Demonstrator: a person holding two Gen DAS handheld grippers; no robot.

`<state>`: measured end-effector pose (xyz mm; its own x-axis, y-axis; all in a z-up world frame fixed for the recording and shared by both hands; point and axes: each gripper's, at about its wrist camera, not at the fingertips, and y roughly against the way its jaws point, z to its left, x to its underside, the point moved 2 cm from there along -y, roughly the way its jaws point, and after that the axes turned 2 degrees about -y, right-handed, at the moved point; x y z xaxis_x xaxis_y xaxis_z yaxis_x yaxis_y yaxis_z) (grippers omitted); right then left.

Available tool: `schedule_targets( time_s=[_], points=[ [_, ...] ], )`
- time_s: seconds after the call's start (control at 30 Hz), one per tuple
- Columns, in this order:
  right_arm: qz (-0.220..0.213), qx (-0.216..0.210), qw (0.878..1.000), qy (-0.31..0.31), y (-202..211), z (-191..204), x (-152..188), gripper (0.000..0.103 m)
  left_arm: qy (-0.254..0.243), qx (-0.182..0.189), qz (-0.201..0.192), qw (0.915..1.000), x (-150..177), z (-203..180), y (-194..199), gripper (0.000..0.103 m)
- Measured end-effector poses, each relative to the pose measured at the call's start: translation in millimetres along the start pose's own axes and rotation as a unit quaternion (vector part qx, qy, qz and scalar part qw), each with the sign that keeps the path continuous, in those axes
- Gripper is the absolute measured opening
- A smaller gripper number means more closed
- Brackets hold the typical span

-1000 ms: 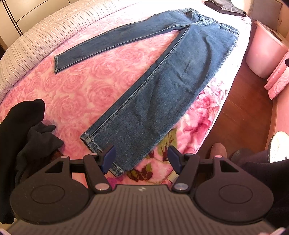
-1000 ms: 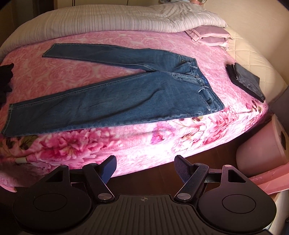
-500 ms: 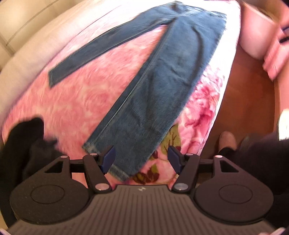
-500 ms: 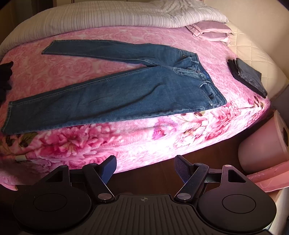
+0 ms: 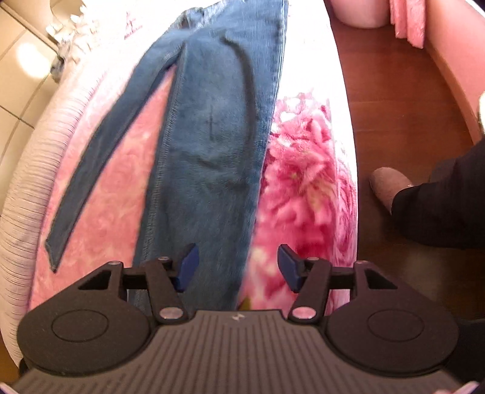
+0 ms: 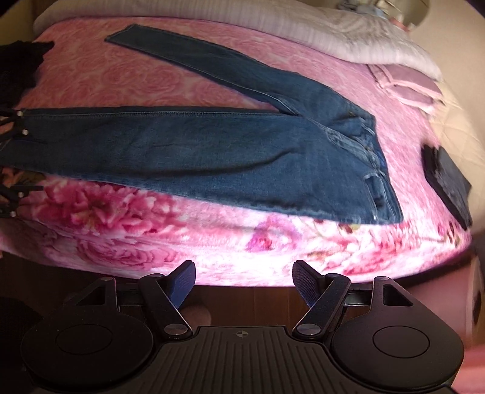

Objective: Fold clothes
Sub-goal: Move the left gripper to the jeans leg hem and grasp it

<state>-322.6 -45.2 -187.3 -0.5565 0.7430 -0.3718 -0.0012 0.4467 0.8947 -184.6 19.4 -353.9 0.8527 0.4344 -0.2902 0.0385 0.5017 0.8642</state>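
Blue jeans [image 5: 212, 136] lie flat on the pink floral bed cover [image 5: 303, 181], legs spread in a V. My left gripper [image 5: 238, 266] hovers low over the lower end of the near leg. Its jaws are closing; the denim's right edge runs between them, and no pad visibly presses on it. The hem is hidden under the gripper body. In the right wrist view the jeans [image 6: 212, 151] stretch from left to right with the waistband at the right. My right gripper [image 6: 244, 283] stands open over the bed's front edge, short of the jeans, with nothing between its fingers.
A folded dark garment [image 6: 448, 181] lies at the bed's right end and a black garment [image 6: 18, 69] at the left. Pillows [image 6: 409, 88] and a striped quilt [image 5: 27, 169] line the far side. On the wooden floor stand a pink bin [image 5: 357, 12] and a person's slippered foot [image 5: 391, 188].
My left gripper has dropped toward the near leg and rolled, and its jaws have narrowed a little. The right gripper has come closer to the bed edge and tilted. The jeans have not moved.
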Motion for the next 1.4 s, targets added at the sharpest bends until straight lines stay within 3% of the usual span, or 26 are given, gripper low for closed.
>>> schedule_targets(
  time_s=[0.23, 0.43, 0.47, 0.5, 0.6, 0.77, 0.83, 0.87, 0.97, 1.07, 1.13, 1.23, 1.3, 1.4],
  points=[
    [0.012, -0.037, 0.998, 0.057, -49, -54, -25, 0.074, 0.034, 0.012, 0.061, 0.9975, -22, 8, -46, 0.052],
    [0.018, -0.046, 0.997, 0.064, -76, -74, -29, 0.074, 0.036, 0.002, 0.068, 0.9970, -24, 12, -57, 0.055],
    [0.019, -0.046, 0.997, 0.063, -79, -75, -28, 0.074, 0.032, -0.006, 0.065, 0.9974, -23, 11, -57, 0.053],
    [0.017, -0.044, 0.997, 0.063, -81, -76, -28, 0.074, 0.024, -0.027, 0.061, 0.9975, -22, 11, -56, 0.044],
    [0.008, -0.030, 0.997, 0.069, -87, -75, -27, 0.074, 0.007, -0.091, 0.069, 0.9934, -14, 12, -54, 0.035],
    [-0.006, -0.016, 0.996, 0.092, -101, -69, -20, 0.074, -0.036, -0.098, 0.096, 0.9899, -5, 1, -66, 0.032],
    [-0.014, -0.013, 0.992, 0.122, -110, -62, -15, 0.074, -0.024, -0.081, 0.100, 0.9913, -7, 5, -68, 0.016],
    [-0.023, -0.010, 0.989, 0.146, -114, -58, -13, 0.074, -0.008, -0.076, 0.100, 0.9920, -8, 9, -67, 0.008],
    [-0.073, 0.008, 0.968, 0.241, -126, -39, -6, 0.074, 0.061, -0.069, 0.090, 0.9917, -13, 32, -54, 0.006],
    [-0.139, 0.007, 0.934, 0.330, -135, -19, -1, 0.074, 0.131, -0.064, 0.077, 0.9863, -15, 59, -34, 0.005],
    [-0.181, -0.017, 0.908, 0.377, -141, -5, 3, 0.074, 0.144, -0.066, 0.074, 0.9846, -21, 74, -23, 0.005],
    [-0.201, -0.043, 0.877, 0.435, -159, 6, 12, 0.074, 0.152, -0.067, 0.077, 0.9831, -33, 93, -14, 0.005],
    [-0.199, -0.036, 0.872, 0.445, -174, -3, 14, 0.074, 0.146, -0.070, 0.082, 0.9835, -40, 96, -9, 0.005],
    [-0.188, 0.005, 0.893, 0.408, -200, -48, 10, 0.074, 0.136, -0.075, 0.089, 0.9839, -50, 100, -2, 0.005]
  ],
)
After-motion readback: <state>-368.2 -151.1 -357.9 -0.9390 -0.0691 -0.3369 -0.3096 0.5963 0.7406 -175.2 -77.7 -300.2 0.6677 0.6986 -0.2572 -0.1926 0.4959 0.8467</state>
